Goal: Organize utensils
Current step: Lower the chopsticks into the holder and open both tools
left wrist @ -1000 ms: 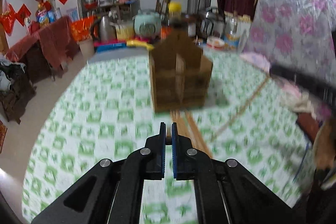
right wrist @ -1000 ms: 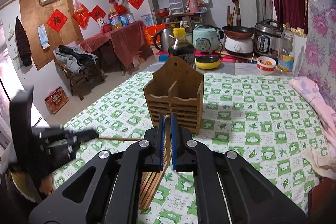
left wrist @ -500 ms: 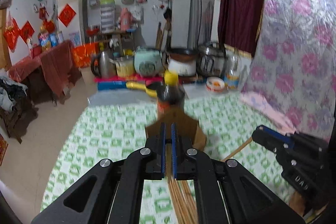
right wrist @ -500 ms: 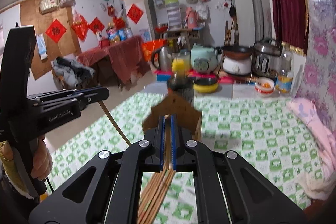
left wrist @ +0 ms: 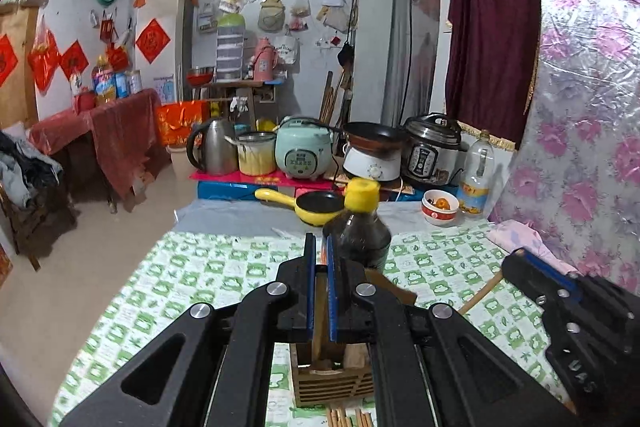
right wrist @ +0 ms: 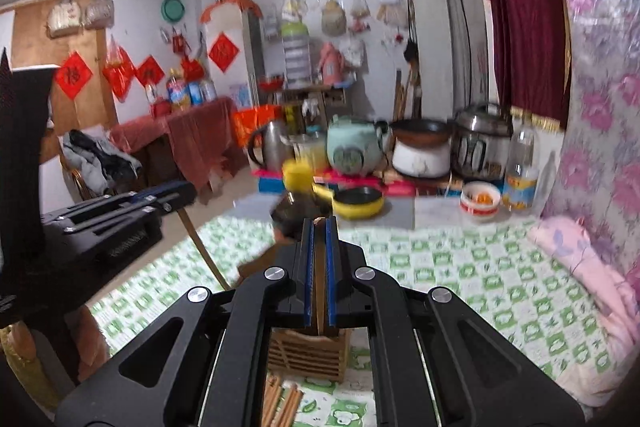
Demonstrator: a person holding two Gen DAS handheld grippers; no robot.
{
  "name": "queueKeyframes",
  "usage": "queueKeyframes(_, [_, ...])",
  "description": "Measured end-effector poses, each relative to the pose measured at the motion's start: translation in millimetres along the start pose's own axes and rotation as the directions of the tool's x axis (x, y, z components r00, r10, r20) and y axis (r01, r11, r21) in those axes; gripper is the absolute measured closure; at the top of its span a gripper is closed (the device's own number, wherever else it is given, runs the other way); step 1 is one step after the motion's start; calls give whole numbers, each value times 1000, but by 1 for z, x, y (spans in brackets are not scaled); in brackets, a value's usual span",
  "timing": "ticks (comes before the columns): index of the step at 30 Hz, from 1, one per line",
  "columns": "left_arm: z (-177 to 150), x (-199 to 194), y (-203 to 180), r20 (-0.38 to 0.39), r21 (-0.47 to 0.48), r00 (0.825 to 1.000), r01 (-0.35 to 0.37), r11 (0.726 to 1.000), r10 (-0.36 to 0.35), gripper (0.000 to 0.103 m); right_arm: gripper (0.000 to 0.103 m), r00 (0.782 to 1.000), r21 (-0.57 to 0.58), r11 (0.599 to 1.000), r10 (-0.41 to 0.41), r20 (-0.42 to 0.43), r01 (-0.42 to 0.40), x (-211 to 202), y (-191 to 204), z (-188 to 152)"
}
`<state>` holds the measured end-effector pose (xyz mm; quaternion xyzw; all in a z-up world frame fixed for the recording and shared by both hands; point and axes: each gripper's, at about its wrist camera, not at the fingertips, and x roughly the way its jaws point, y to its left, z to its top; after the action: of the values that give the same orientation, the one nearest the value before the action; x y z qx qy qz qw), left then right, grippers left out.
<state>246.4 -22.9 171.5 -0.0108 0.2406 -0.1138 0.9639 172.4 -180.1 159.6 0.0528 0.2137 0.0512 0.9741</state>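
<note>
- A chopstick is held in the closed left gripper, its shaft slanting down toward the table; in the right wrist view this gripper is seen at the left edge, chopstick trailing below it.
- The wooden holder is seen low in the middle of both views, standing on the green-checked cloth just beneath the fingers, a dark bottle right behind it.
- More chopsticks are left lying on the cloth in front of the holder.
- A second chopstick is clamped upright in the closed right gripper, its tip showing above the pads.
- The step in hand is judged to be the carry to the holder, one stick per gripper.
- Next, each stick is to be tipped point-down over a compartment, then let go.
</note>
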Motion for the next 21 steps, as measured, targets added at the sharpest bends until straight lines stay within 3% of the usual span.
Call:
queueKeyframes(3, [-12, 12, 4, -28, -15, 999, 17, 1000, -18, 97, 96, 998, 10, 1000, 5, -64, -5, 19, -5, -9])
queueKeyframes(5, [-21, 14, 5, -44, -24, 999, 30, 999, -31, 96, 91, 993, 16, 1000, 14, -119, -13, 27, -8, -14])
queueKeyframes(6, [-25, 15, 6, -53, -26, 998, 30, 999, -31, 83, 85, 992, 29, 999, 20, -126, -17, 27, -11, -17])
queueKeyframes(7, [-29, 15, 9, -67, -28, 998, 18, 999, -20, 67, 66, 992, 44, 999, 29, -126, -23, 24, -14, -18])
queueKeyframes(8, [-34, 12, 10, -66, -35, 998, 5, 999, -7, 35, 57, 993, 54, 998, 30, -112, -24, 19, -17, -19])
queueKeyframes(9, [-37, 8, 13, -53, -43, 999, -4, 999, 1, 20, 45, 996, 56, 998, 19, -93, -14, 12, -19, -19])
queueKeyframes(11, [-48, -4, 17, -26, -41, 999, -20, 999, 19, 15, 42, 998, 43, 999, 7, -66, -5, -4, -17, -21])
queueKeyframes(15, [-68, -15, 25, -50, -53, 998, -38, 998, 35, 8, 34, 998, 46, 999, 14, -54, -11, -29, -17, -32])
queueKeyframes(21, [-131, -19, 39, -186, -57, 980, -80, 995, 68, 7, 11, 995, 80, 997, 13, -95, -5, -54, -26, -86])
